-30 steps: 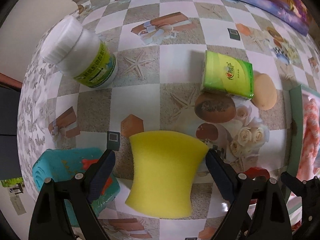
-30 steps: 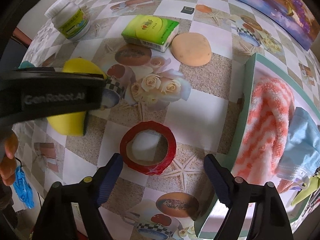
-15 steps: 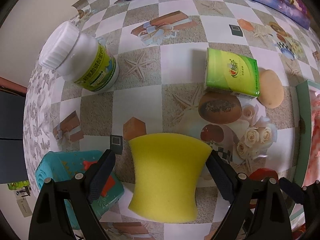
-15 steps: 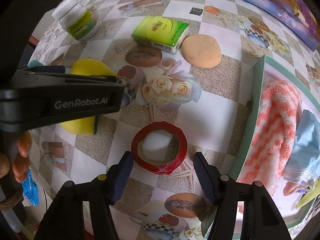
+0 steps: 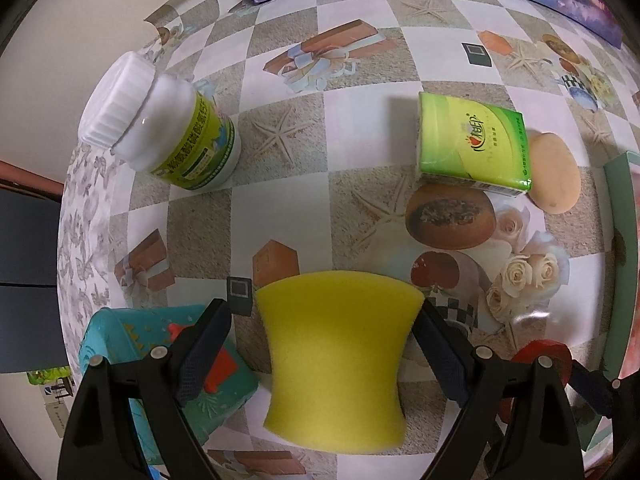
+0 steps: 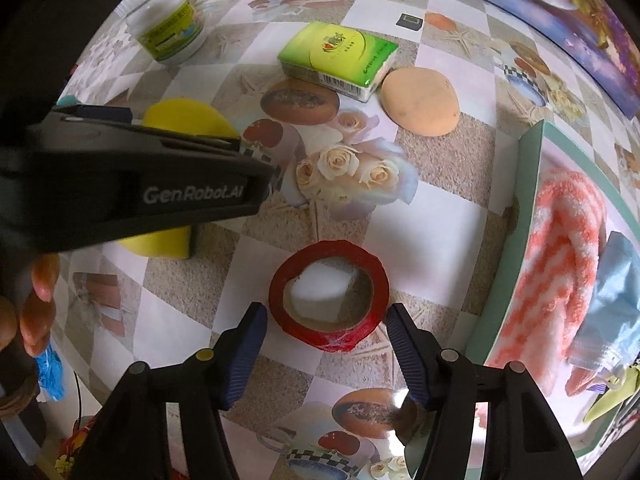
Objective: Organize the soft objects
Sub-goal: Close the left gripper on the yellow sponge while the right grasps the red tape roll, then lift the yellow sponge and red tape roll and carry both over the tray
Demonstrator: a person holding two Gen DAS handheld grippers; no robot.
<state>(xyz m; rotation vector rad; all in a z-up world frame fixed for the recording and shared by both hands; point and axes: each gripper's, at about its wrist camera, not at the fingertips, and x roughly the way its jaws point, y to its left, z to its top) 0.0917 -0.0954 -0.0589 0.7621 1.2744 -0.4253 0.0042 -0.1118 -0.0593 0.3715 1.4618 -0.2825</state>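
Left wrist view: the left gripper (image 5: 322, 344) points down at the patterned tablecloth (image 5: 360, 128), its jaws spread wide to either side of a yellow foam sponge block (image 5: 336, 356). The right finger touches the sponge's upper corner, the left finger stands clear of it, and nothing is clamped. A teal plastic toy with orange marks (image 5: 160, 364) lies just left of the sponge. Farther off stand a white plastic bottle with a green label (image 5: 168, 128), a green tissue pack (image 5: 476, 146) and, touching it, a tan oval sponge (image 5: 554, 178).

Right wrist view: the right gripper (image 6: 326, 344) hangs over a red tape roll (image 6: 330, 294). Its jaws have just been closing and now sit at the near rim of the roll, one on each side, the pads not pressing it. At right, a green-rimmed box (image 6: 528, 216) holds an orange-and-white fluffy towel (image 6: 560, 248) and a pale blue cloth (image 6: 612, 300). The yellow sponge shows partly behind the left gripper's black body.
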